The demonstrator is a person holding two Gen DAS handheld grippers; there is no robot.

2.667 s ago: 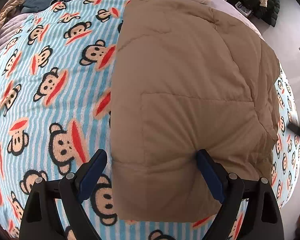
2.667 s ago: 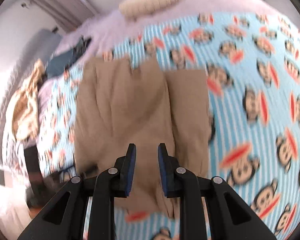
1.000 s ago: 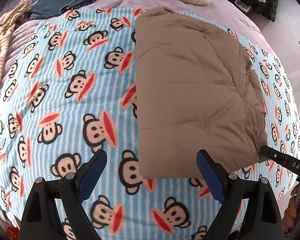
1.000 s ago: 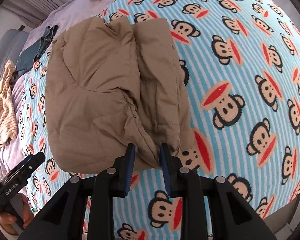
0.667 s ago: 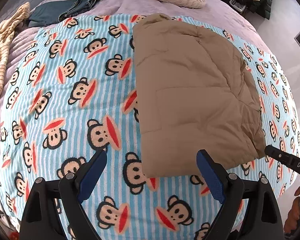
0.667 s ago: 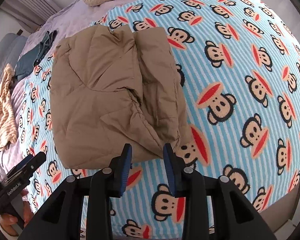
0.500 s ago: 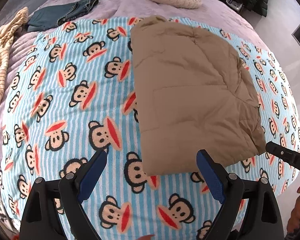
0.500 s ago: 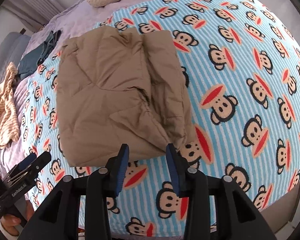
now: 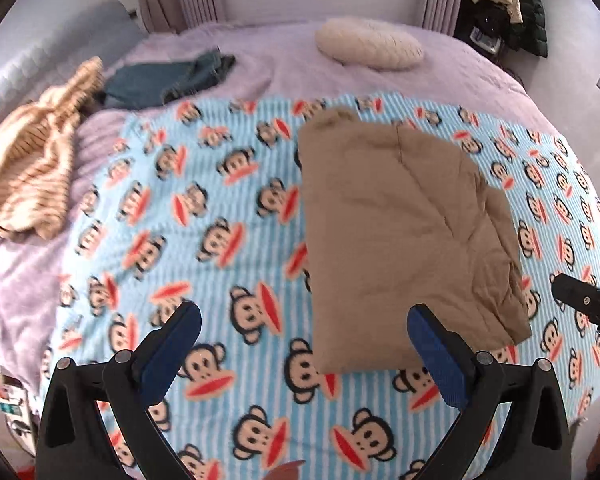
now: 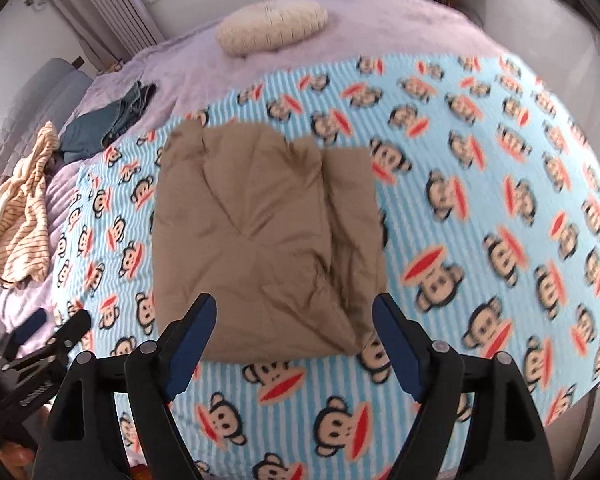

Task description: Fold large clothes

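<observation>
Now that the right gripper [image 10: 294,344] has let go of the padded tan quilted garment [image 10: 268,240] and risen, both jaws opening with nothing between them; left gripper [image 9: 304,350] likewise clear. Garment folded, near the front edge of the blue-striped monkey-print blanket [image 9: 220,280]. Fold seemingly finished.

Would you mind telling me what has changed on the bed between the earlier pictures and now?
The right gripper let go of the folded tan garment; its jaws are opening with nothing between them. Both it and the left gripper, jaws also opening, pulled up and back. The garment, monkey blanket and pillow stayed put.
</observation>
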